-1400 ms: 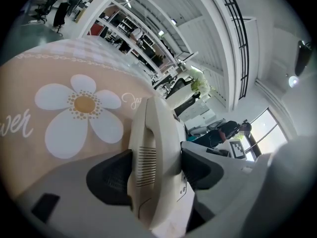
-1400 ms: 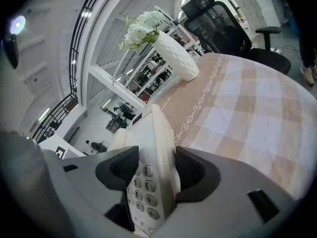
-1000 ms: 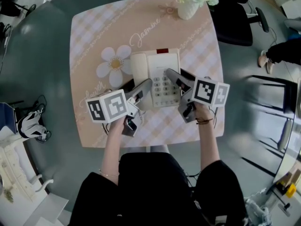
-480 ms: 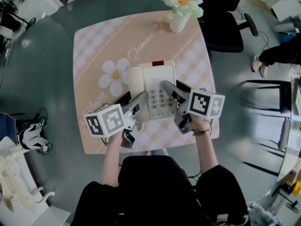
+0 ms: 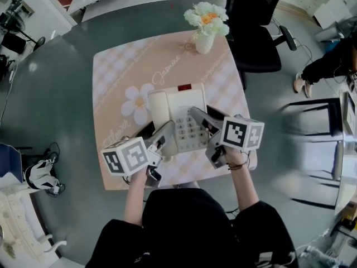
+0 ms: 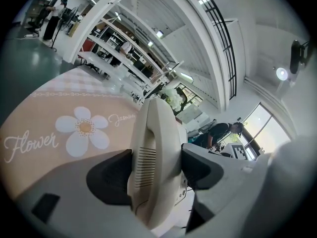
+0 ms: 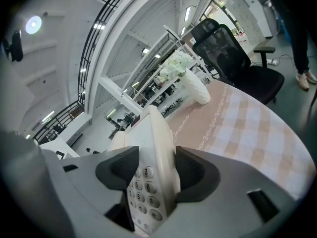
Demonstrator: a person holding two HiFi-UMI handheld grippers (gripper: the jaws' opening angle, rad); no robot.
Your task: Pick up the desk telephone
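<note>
1. Desk telephone (image 5: 181,113): cream, with the handset along its left side and the keypad to the right. It sits over the middle of a pink checked tablecloth (image 5: 223,82), beside a printed daisy (image 5: 136,102). Whether its base clears the cloth cannot be told.
2. Left tool (image 5: 158,134): angled forward and to the right, with its marker cube (image 5: 125,156) nearest the body. In the left gripper view its jaws (image 6: 156,167) are closed narrowly on the telephone's left edge. The dark pads press on either face of the handset side, by the slotted grille.
3. Right tool (image 5: 207,119): angled forward and to the left, mirroring the other. In the right gripper view its jaws (image 7: 151,170) clamp the telephone's right edge, one pad lying over the number keys.
4. Arms: both bare forearms reach forward from the torso and converge slightly. The left hand (image 5: 140,175) and right hand (image 5: 234,158) each grasp a handle below its cube.
5. Surroundings: a round grey-green desk (image 5: 56,94) carries the cloth. A white vase of flowers (image 5: 205,35) stands at the cloth's far edge, with a black office chair (image 5: 254,32) beyond.
</note>
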